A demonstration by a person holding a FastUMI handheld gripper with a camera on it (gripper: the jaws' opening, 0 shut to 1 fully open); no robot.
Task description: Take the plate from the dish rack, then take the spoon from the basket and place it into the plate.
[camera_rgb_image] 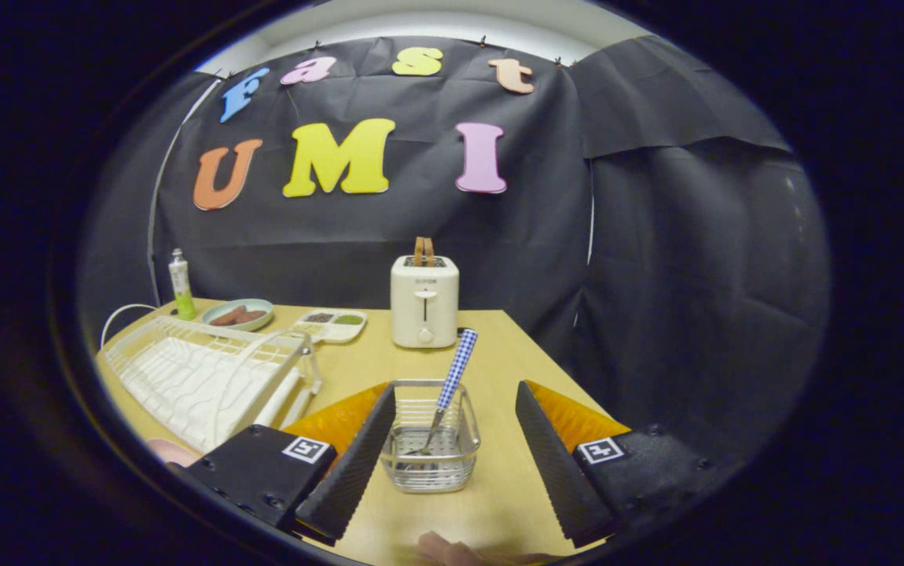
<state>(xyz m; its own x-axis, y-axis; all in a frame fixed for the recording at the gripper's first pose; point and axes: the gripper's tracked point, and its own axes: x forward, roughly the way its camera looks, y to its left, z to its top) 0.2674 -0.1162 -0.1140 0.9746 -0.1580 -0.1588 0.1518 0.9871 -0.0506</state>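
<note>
The tongs (448, 464) are spread wide apart and hold nothing; their two black ribbed fingers (350, 472) angle forward over the wooden counter (499, 354). Between the fingers, closer to the left one, stands a small clear basket (430, 456) with slotted walls. In the basket leans the spoon (449, 389), its bowl down at the bottom and its blue-and-white checked handle rising up and out over the far rim, tilted to the right. Neither finger touches the basket, though the left one sits just beside its wall. To the left of the basket lies a white wire dish rack (208, 373); whether it carries a plate cannot be told. A pink rounded edge (171, 452) shows near the rack's closest corner, too little to identify. Beyond the basket stands a cream toaster (424, 301) with brown slices in its slots. Left of the toaster are a small divided tray (332, 324), a pale blue dish (237, 314) with brown food, and a green and white tube (181, 284). Black cloth walls the booth behind the counter.
</note>
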